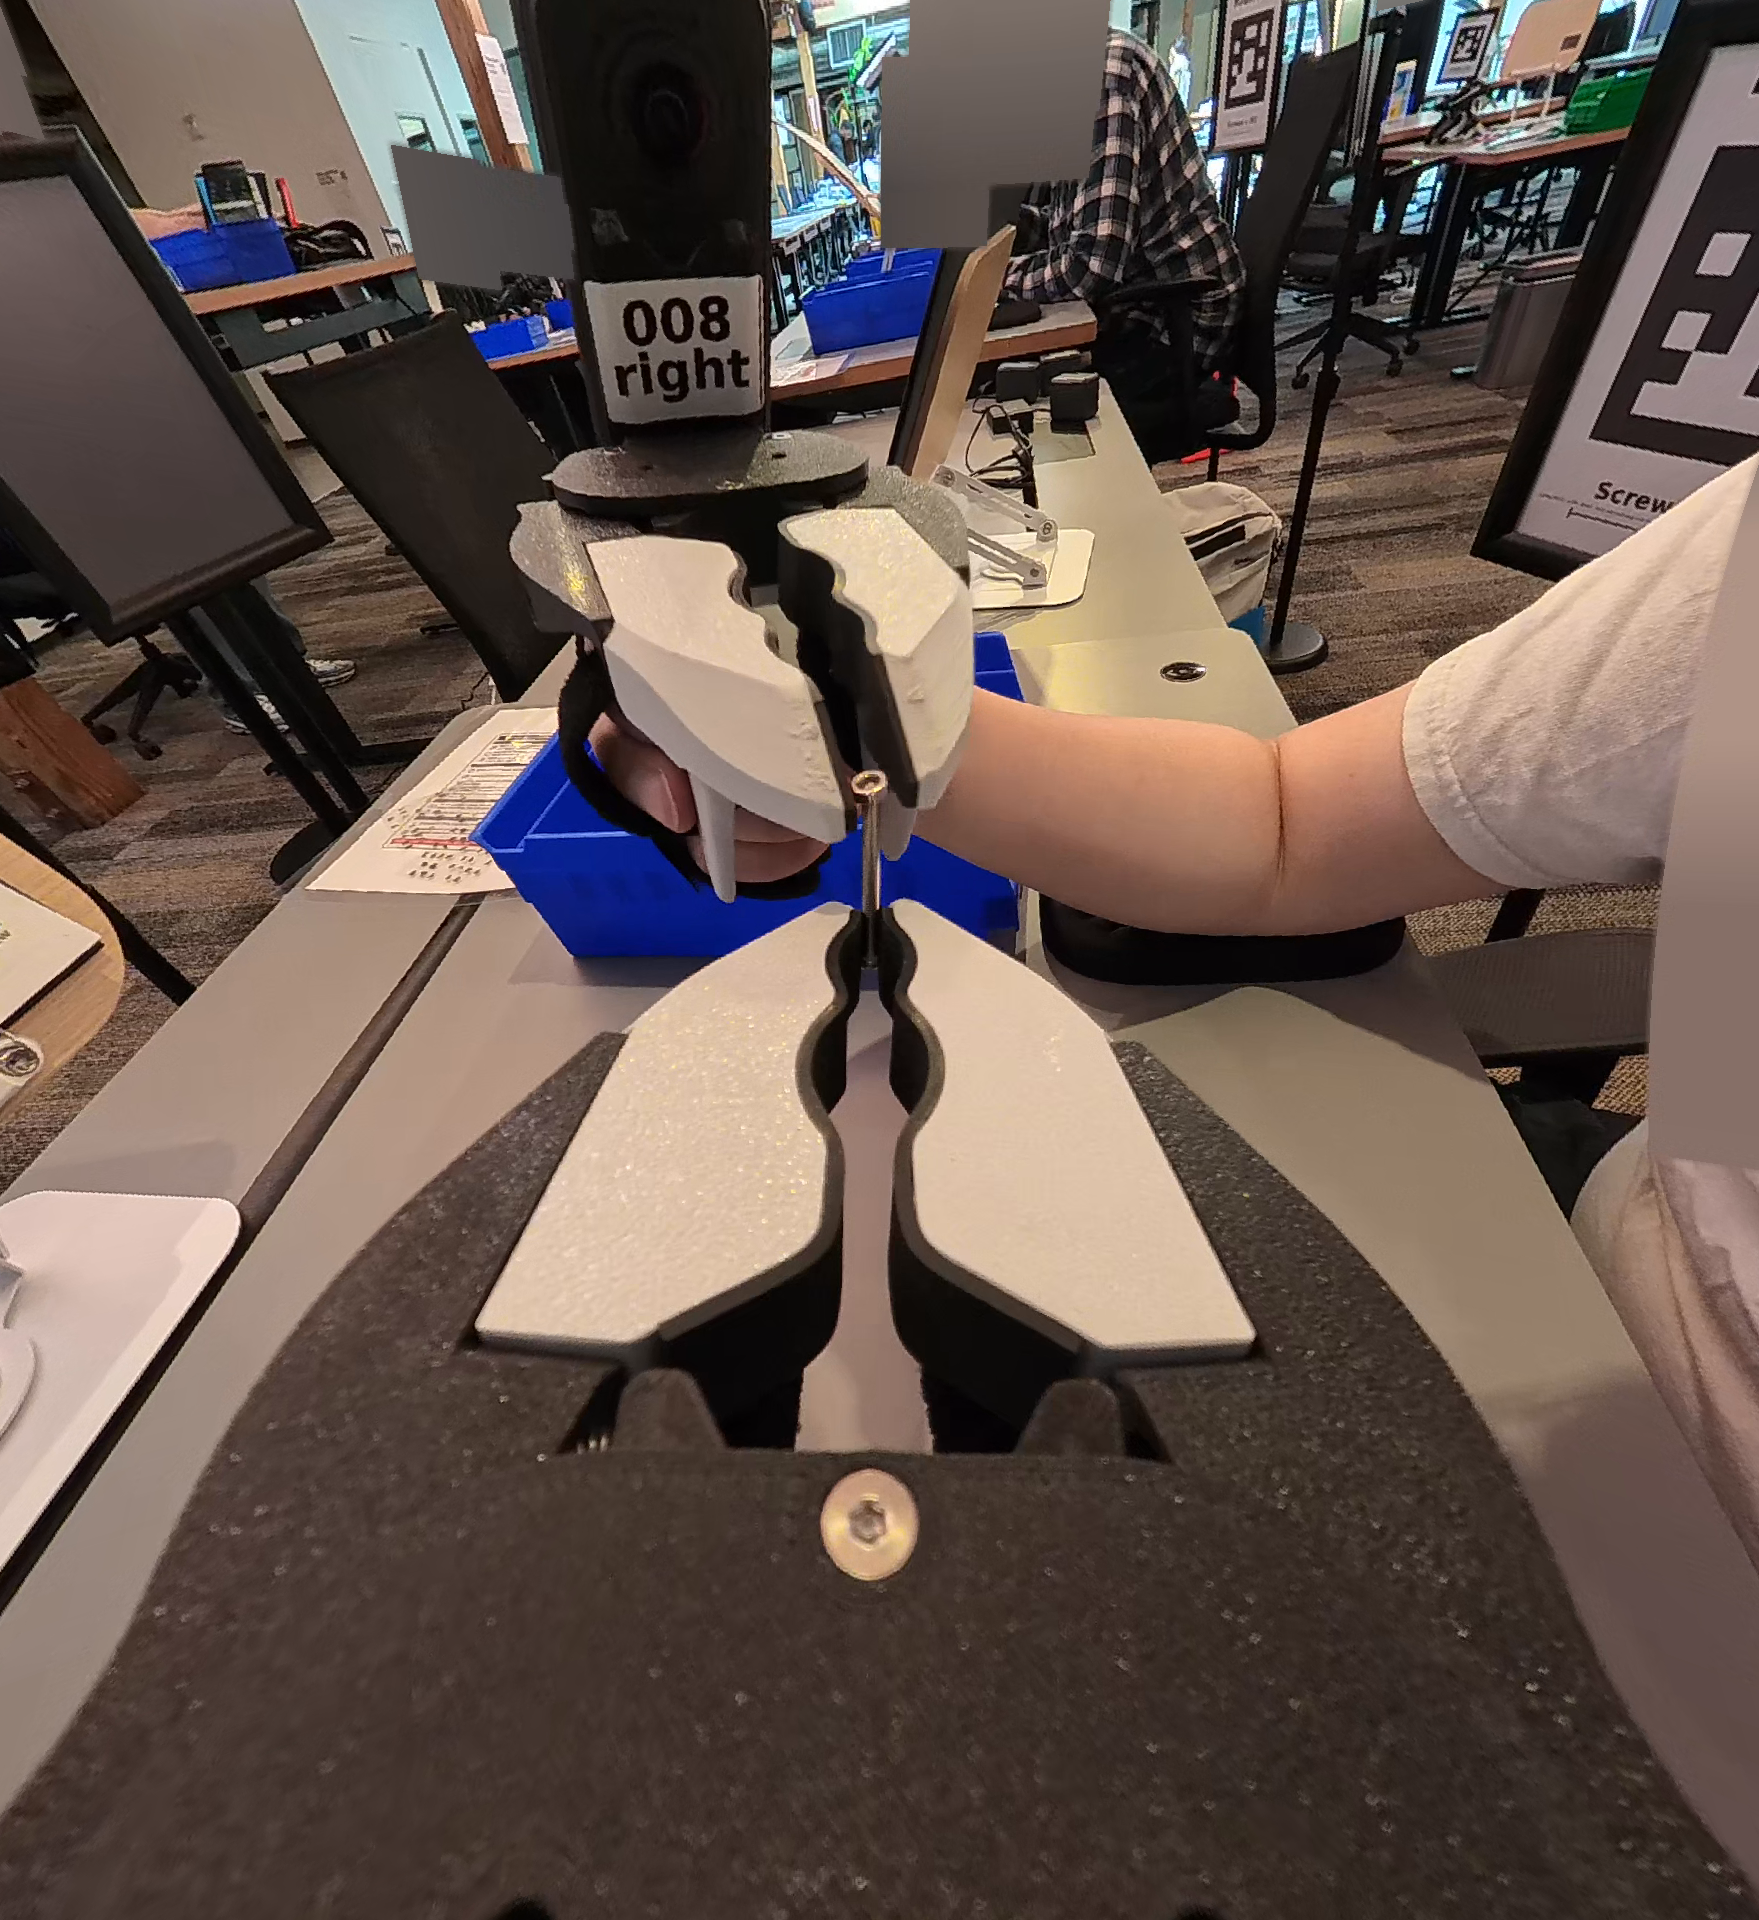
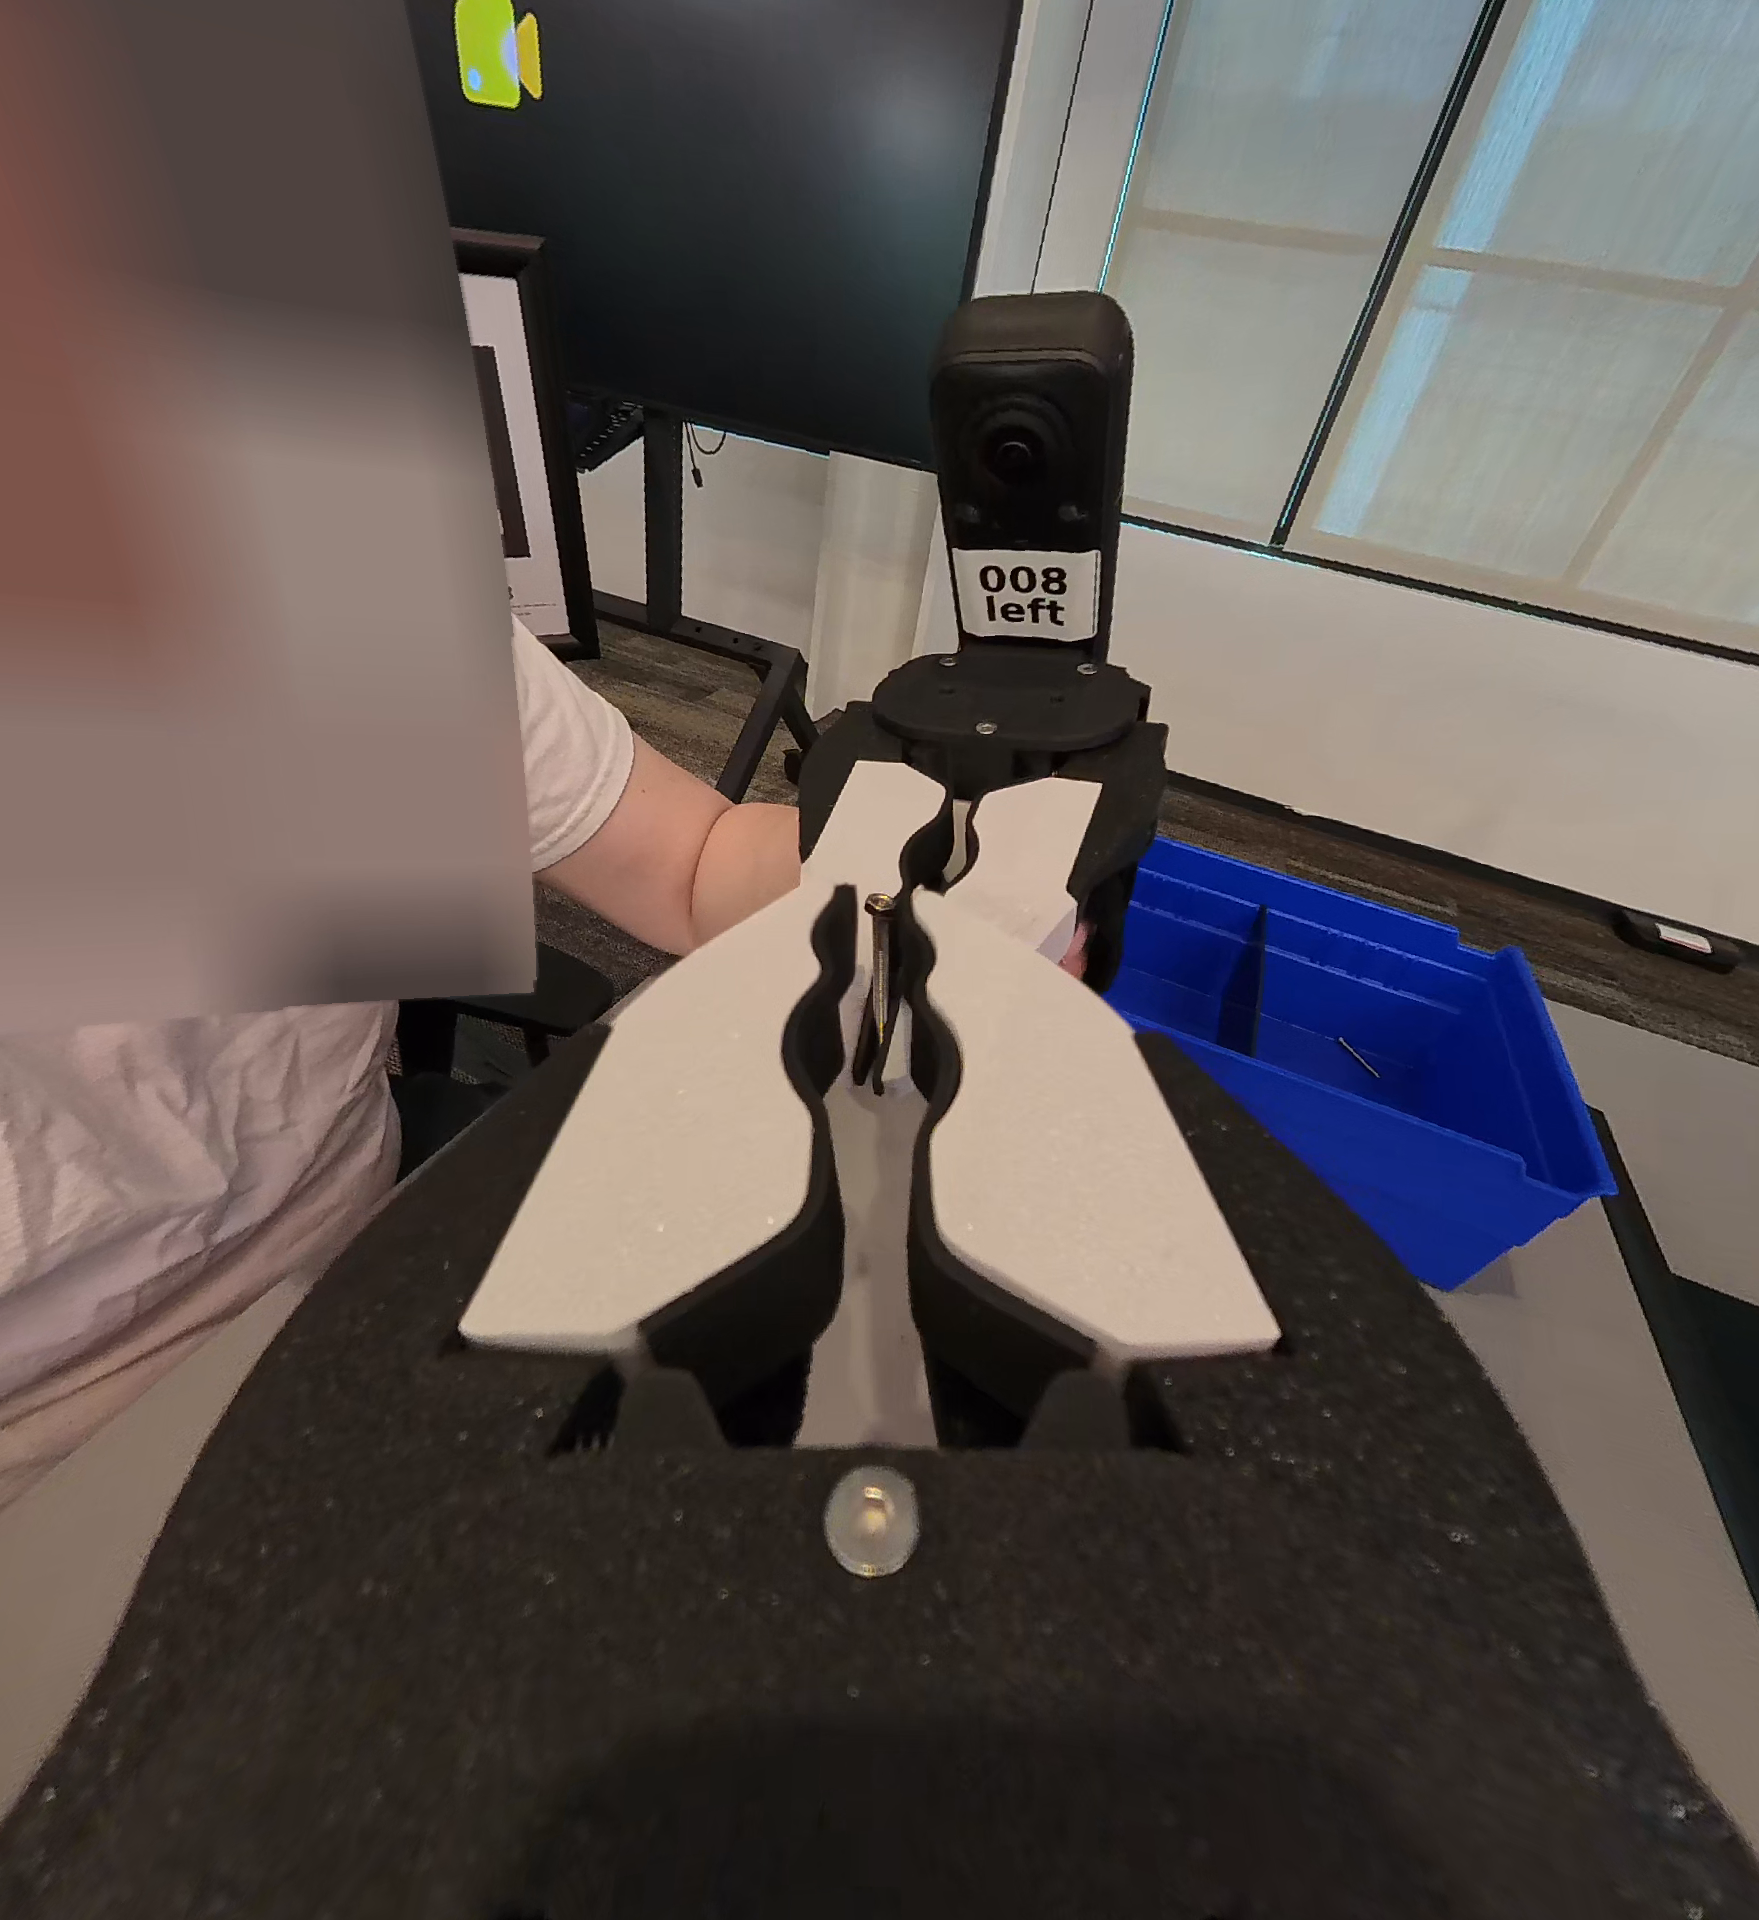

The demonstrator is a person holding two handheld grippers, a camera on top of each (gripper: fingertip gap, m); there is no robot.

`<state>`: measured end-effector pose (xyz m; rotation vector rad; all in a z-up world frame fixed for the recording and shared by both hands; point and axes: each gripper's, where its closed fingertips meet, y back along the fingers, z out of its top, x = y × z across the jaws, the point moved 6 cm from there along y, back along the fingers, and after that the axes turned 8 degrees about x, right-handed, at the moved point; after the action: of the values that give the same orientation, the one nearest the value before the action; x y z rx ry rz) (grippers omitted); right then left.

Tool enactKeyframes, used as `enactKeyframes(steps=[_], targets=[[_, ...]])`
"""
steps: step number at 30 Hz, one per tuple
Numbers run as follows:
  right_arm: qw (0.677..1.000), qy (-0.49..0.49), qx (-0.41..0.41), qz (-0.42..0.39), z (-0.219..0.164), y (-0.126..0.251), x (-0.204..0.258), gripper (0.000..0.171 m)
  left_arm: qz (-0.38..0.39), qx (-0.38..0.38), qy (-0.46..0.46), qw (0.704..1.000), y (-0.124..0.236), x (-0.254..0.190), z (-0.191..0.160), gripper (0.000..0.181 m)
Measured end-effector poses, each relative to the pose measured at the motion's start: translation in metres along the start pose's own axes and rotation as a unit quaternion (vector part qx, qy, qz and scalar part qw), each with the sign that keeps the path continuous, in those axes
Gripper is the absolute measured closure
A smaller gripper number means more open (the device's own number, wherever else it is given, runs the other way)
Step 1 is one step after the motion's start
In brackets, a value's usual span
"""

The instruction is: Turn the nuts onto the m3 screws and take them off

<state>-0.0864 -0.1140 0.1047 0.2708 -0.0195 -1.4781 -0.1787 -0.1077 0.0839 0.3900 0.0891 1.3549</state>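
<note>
Left wrist view: left gripper pinches the screw tip; right gripper closes at its head. Keep the shank straight; nut not visible

My left camera is looking forward over my left gripper, close on the right gripper facing it, toward desks and chairs behind. My right camera is looking the opposite way over the right gripper toward windows. Both are sharing the screw and blue bin.
</note>
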Motion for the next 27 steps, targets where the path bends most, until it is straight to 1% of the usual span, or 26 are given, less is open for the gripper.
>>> enactKeyframes(steps=[7,14,20,23,27], targets=[[1.000,0.011,0.005,-0.010,-0.001,-0.001,0.000,0.166,0.002,0.002,-0.001,1.000,0.000,0.000,0.000,0.180],[0.995,0.091,0.020,-0.044,-0.001,0.000,0.007,0.166,-0.007,0.003,-0.005,1.000,-0.003,-0.003,-0.001,0.179],[0.991,0.127,0.009,-0.049,0.002,0.000,0.011,0.166,-0.046,-0.014,0.012,0.999,-0.002,-0.006,0.001,0.180],[0.991,0.123,0.009,-0.045,0.002,-0.001,0.012,0.166,-0.052,-0.017,0.015,0.998,-0.003,-0.007,0.002,0.179],[0.994,0.099,0.009,-0.041,0.001,-0.001,0.009,0.166,-0.031,-0.009,0.005,0.999,-0.002,-0.005,0.001,0.180]])
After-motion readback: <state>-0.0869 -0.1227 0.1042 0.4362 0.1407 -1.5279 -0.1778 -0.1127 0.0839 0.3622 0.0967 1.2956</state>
